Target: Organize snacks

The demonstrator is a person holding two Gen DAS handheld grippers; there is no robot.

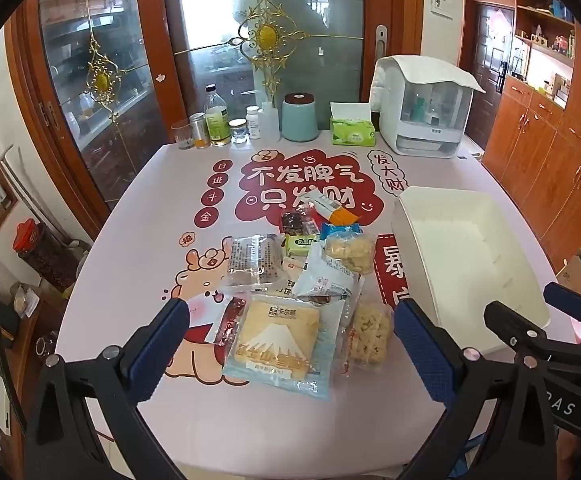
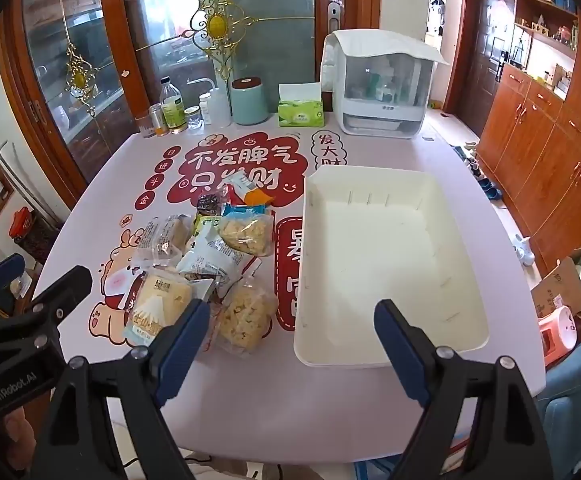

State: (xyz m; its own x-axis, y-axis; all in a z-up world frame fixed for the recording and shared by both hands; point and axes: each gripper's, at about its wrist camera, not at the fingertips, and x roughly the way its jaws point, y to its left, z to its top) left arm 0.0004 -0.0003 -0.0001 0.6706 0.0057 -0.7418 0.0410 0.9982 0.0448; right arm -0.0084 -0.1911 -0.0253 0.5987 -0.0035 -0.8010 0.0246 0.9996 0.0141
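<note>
Left gripper point(image 1: 290, 344) spread wide above the snack pile point(image 1: 290, 280); right gripper point(image 2: 290, 336) spread wide over the white bin point(image 2: 370, 184) beside the pile.

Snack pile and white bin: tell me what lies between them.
Only tablecloth, a red printed panel of it, separates the snack pile from the white bin, clearest in the right wrist view.

In the snack pile point(image 1: 290, 280) several packets lie under others, their labels covered. The left gripper's finger point(image 1: 422, 344) hides the near left corner of the bin point(image 1: 410, 220). Both views crop the table point(image 1: 130, 240) at its near edge. Contents of the covered box point(image 2: 386, 84) at the far edge are too blurred to tell.
</note>
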